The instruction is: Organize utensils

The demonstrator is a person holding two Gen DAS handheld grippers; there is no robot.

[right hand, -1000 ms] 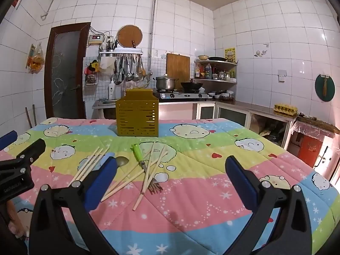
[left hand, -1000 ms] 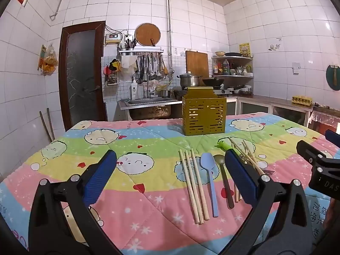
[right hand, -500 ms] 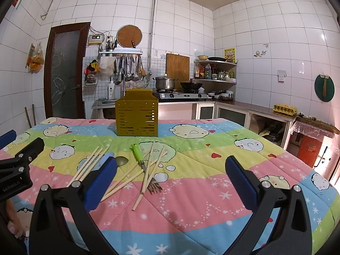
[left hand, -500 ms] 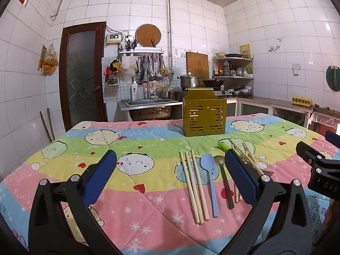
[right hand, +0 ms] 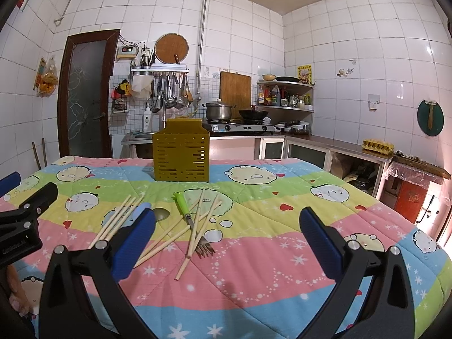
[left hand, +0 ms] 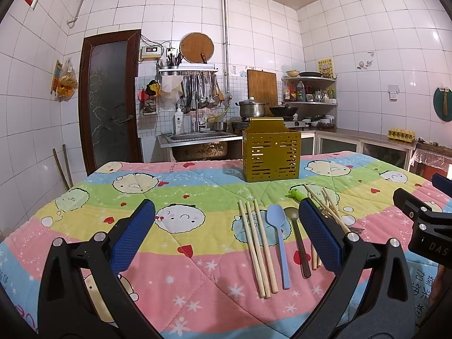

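Observation:
A yellow slotted utensil holder stands upright at the far middle of the table. Nearer lie three wooden chopsticks, a light blue spoon, a dark metal spoon, several crossed chopsticks and a green-handled fork. My left gripper is open and empty, above the table in front of the chopsticks. My right gripper is open and empty, in front of the fork and crossed chopsticks.
A colourful cartoon quilt covers the table. Behind it are a sink, a stove with pots, a shelf of bottles and a brown door. Each gripper shows at the edge of the other's view.

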